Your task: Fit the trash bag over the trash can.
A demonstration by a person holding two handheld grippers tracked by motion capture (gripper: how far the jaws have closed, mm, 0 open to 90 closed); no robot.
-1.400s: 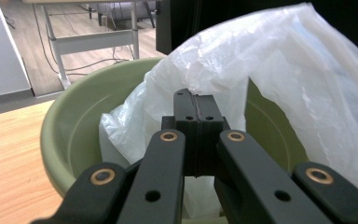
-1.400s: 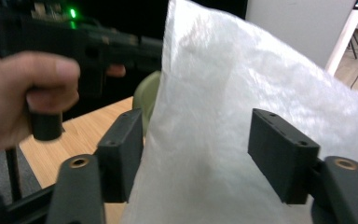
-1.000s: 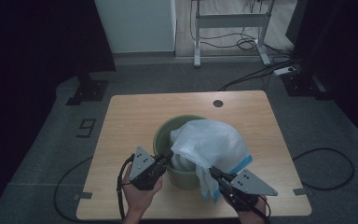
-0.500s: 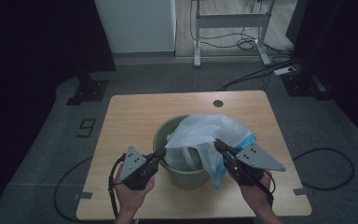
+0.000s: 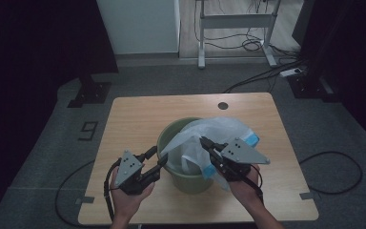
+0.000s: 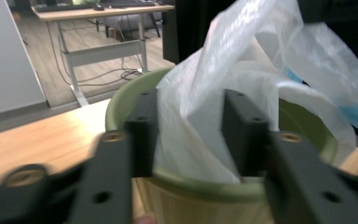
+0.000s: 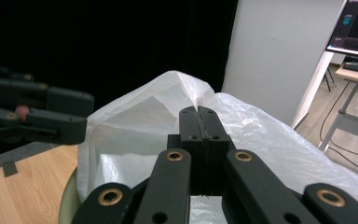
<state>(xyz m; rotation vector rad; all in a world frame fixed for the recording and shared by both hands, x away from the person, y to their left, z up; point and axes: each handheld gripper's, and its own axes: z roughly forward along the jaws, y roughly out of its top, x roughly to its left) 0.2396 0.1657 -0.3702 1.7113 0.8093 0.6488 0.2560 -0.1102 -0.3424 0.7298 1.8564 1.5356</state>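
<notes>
This looks like a lab or test room in an office. Black curtains (image 5: pixel 38 43) hang around a small wooden table (image 5: pixel 138 119). Cables (image 5: pixel 262 76) run over the grey floor (image 5: pixel 171 83). Farther back stand a desk (image 6: pixel 98 11) and a computer screen (image 7: pixel 354 25).

The wooden table (image 5: pixel 138 119) is sitting in the middle of a grey floor (image 5: pixel 43 157), and there's a small dark round hole (image 5: pixel 223 105) showing near its far edge. A marker reading "9" (image 5: pixel 88 130) is lying on the floor just off the table's left side. A black cable (image 5: pixel 336 171) is looping across the floor on the right. Further back a white panel (image 5: pixel 138 26) is standing against the wall, with a metal desk frame (image 5: pixel 233 28) beside it and a tangle of cords (image 5: pixel 255 45) lying under it. A power strip (image 5: pixel 293 72) is resting near the right side.
</notes>
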